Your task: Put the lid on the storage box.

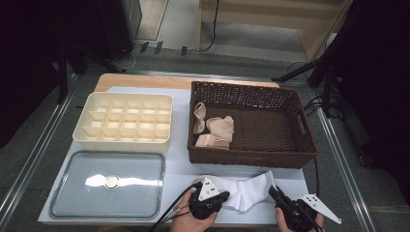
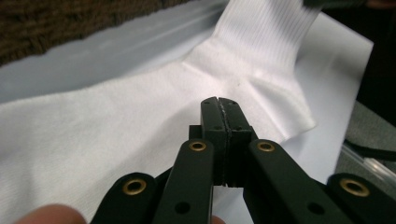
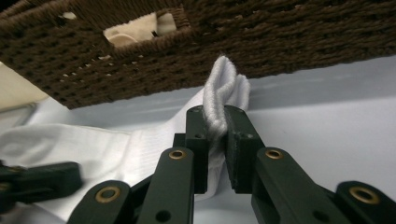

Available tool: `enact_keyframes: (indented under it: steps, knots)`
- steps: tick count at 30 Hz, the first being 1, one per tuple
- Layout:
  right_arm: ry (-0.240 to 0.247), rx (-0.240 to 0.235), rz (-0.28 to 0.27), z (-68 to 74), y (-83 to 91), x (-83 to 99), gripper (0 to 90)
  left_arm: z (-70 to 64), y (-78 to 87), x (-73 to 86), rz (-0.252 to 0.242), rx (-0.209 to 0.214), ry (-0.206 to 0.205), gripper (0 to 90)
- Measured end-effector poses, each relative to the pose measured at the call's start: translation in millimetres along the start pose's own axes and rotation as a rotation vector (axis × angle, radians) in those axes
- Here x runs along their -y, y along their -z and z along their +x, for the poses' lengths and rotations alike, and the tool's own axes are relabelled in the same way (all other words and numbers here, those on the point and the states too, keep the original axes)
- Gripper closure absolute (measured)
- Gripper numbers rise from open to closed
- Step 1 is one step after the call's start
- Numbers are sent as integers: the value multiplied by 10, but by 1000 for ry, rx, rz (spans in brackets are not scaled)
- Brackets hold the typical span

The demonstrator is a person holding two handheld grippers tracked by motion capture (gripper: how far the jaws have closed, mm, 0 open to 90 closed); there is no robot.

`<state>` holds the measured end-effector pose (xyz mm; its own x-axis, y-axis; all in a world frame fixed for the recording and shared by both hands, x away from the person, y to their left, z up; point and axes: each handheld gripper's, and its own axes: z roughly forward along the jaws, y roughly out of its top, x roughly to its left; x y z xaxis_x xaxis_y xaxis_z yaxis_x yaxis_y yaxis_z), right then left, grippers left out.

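Observation:
A white sock (image 1: pixel 247 190) lies spread on the pale sheet in front of the basket, between my two grippers. My right gripper (image 1: pixel 273 192) is shut on the sock's ribbed cuff (image 3: pixel 223 88), which bunches up between its jaws (image 3: pixel 215 114). My left gripper (image 1: pixel 222 197) rests at the sock's foot end. In the left gripper view its jaws (image 2: pixel 218 101) are pressed together over the white sock (image 2: pixel 140 116), with no cloth visible between them. The left gripper (image 3: pixel 39 181) also appears blurred low at the left of the right gripper view.
A brown wicker basket (image 1: pixel 295 126) right behind the sock holds several beige socks (image 1: pixel 215 130). A cream divided organiser box (image 1: pixel 123 121) stands at the back left. Its clear lid (image 1: pixel 109 184) lies at the front left. The table's front edge runs just below my hands.

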<state>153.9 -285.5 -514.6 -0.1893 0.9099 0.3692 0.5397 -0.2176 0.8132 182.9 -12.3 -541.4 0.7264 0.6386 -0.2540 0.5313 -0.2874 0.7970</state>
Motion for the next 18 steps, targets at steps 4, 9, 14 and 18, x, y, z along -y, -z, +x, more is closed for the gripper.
enact_keyframes:
  steps: [4,9,14,18]
  knots:
    - [-8,-27,-17,48,56,-77,818,-8,-9,4,-10,-24,-14,900]
    - [13,-55,-48,160,129,-206,818,-37,76,-38,-47,-30,-4,888]
    - [34,-79,-34,273,93,-223,819,-121,14,-41,-52,-4,-5,861]
    - [51,-103,-32,376,87,-228,819,-137,-86,12,-25,-11,-14,859]
